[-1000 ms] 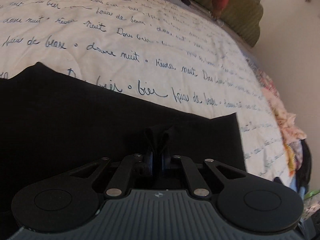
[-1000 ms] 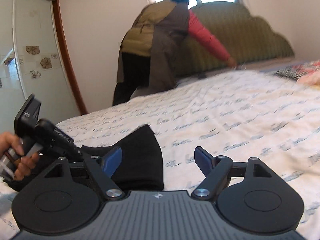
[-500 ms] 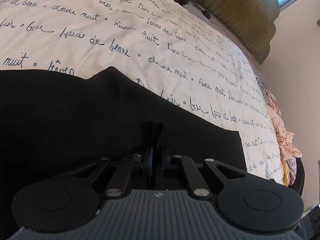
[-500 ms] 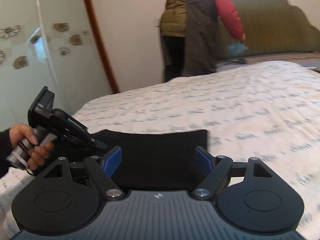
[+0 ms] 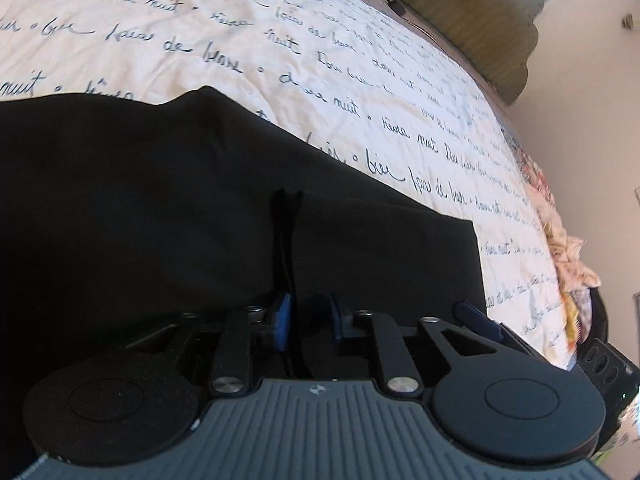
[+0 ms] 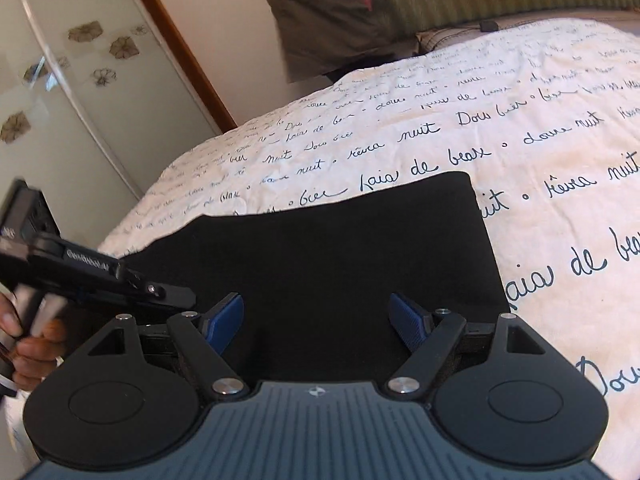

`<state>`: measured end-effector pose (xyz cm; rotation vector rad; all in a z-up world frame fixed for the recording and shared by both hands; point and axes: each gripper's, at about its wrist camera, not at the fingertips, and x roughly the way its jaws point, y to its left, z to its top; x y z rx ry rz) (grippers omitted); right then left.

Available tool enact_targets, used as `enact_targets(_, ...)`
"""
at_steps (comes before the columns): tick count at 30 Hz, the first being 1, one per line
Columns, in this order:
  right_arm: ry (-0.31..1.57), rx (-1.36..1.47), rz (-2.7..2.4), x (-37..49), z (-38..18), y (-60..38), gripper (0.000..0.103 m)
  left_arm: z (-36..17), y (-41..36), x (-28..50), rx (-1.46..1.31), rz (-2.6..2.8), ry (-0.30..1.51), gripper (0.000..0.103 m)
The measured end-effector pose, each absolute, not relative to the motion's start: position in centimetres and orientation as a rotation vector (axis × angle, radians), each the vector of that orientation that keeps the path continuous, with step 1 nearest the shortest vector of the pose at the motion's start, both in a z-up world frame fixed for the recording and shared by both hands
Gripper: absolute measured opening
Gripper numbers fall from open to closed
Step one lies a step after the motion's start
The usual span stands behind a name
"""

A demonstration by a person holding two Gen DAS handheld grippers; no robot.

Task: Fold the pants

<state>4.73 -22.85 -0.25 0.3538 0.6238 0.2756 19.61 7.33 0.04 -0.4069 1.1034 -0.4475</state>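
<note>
Since a second ago, both of my views have tipped downward and the black pants [image 6: 344, 264] have been laid flat on the bed [image 6: 560, 152], where before one end hung bunched near my left gripper [image 5: 306, 316]. Its jaws, pinched shut on a fabric ridge a moment back, now stand slightly apart; a thin upright fold of cloth rises by the left pad, and I cannot tell whether it is still held. My right gripper [image 6: 318, 320] hovers low in its frame with jaws wide open, gripping nothing, the pants spread just ahead of them. The pants fill the centre of the right view and the left half of the left view, their squared end toward the right. They look soft, light and limp, likely to sag and crease, so I judge the best hold is a pinch at each corner of that squared end
</note>
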Motion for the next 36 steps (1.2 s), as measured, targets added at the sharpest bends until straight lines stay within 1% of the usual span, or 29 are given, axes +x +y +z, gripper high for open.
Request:
enact_targets(1, 0.608, 0.323, 0.280, 4.6, -0.5, -22.5, 0.083, 0.1, 7.0, 19.5, -0.394, -0.447, 1.099, 0.036)
enact_targets(3, 0.576, 0.263, 0.287, 4.1, -1.1, -21.7, 0.090, 0.5, 6.0, 19.1, -0.350, -0.451, 1.081, 0.048)
enact_targets(5, 0.584, 0.219, 0.276, 4.1, -1.0, -21.1, 0.091, 0.7, 4.9, 18.6, -0.293, -0.449, 1.052, 0.054)
enact_targets(7, 0.586, 0.204, 0.275, 4.0, -1.0, -20.9, 0.092, 0.9, 4.0, 17.9, -0.239, -0.431, 1.024, 0.054)
enact_targets(8, 0.584, 0.209, 0.277, 4.0, -1.0, -21.0, 0.092, 0.9, 3.8, 17.6, -0.223, -0.424, 1.011, 0.054)
enact_targets(10, 0.578, 0.240, 0.288, 3.9, -1.1, -21.5, 0.092, 0.9, 3.6, 17.1, -0.201, -0.409, 0.990, 0.048)
enact_targets(12, 0.570, 0.280, 0.300, 3.8, -1.2, -22.1, 0.092, 0.8, 3.7, 16.8, -0.185, -0.386, 0.979, 0.032)
enact_targets(13, 0.566, 0.298, 0.305, 3.7, -1.2, -22.4, 0.092, 0.7, 3.9, 16.9, -0.185, -0.378, 0.978, 0.028)
enact_targets(14, 0.563, 0.313, 0.311, 3.8, -1.2, -22.7, 0.092, 0.8, 4.2, 16.6, -0.190, -0.367, 0.979, 0.017)
enact_targets(15, 0.560, 0.326, 0.315, 3.7, -1.2, -22.9, 0.093, 0.7, 4.5, 16.7, -0.201, -0.361, 0.982, 0.014)
enact_targets(30, 0.553, 0.351, 0.325, 3.6, -1.1, -23.4, 0.092, 1.6, 4.8, 15.3, -0.155, -0.327, 0.957, 0.011)
enact_targets(36, 0.552, 0.352, 0.325, 3.6, -1.1, -23.4, 0.092, 1.2, 4.8, 15.5, -0.164, -0.315, 0.950, 0.011)
